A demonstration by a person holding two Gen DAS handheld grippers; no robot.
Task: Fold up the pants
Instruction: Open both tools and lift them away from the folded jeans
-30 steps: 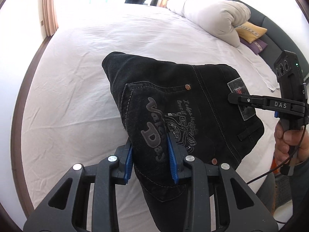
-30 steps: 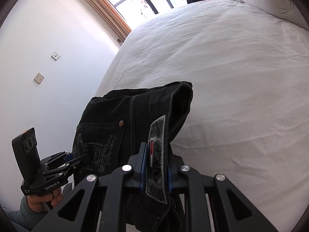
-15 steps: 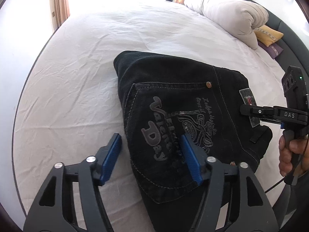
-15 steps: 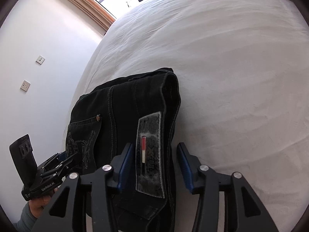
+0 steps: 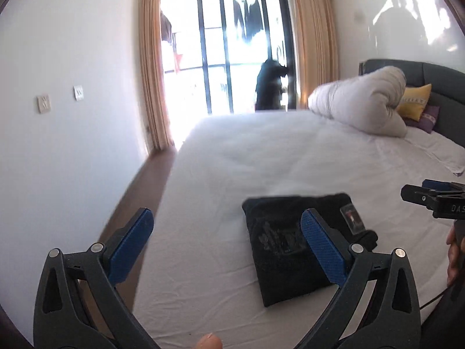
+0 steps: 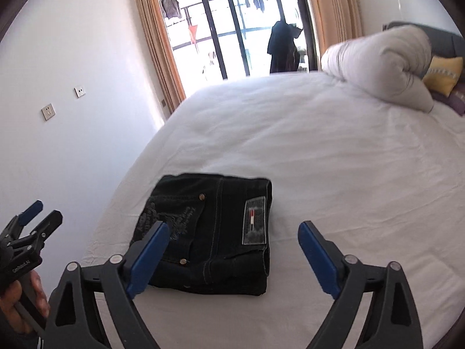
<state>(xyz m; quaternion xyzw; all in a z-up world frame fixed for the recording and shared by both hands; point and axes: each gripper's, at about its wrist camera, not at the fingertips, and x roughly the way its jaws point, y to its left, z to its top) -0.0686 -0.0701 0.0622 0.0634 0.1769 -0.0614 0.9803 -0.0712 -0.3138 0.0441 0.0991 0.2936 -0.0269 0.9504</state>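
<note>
The black jeans (image 6: 215, 232) lie folded into a compact rectangle on the white bed, back pocket print and grey waist label facing up. They also show in the left wrist view (image 5: 287, 244). My left gripper (image 5: 226, 244) is open and empty, raised above and back from the pants; it shows at the left edge of the right wrist view (image 6: 37, 212). My right gripper (image 6: 234, 250) is open and empty, held above the near edge of the pants; it shows at the right edge of the left wrist view (image 5: 430, 197).
The white bed sheet (image 6: 334, 151) spreads around the pants. A rolled white duvet (image 6: 383, 64) and yellow pillow (image 6: 444, 72) lie at the head. A wall (image 6: 72, 72) and wooden floor strip (image 5: 145, 186) run along the left. Balcony doors (image 5: 232, 52) stand behind.
Both grippers opened, let go of the pants and pulled up and back. The folded pants now lie free on the bed.
</note>
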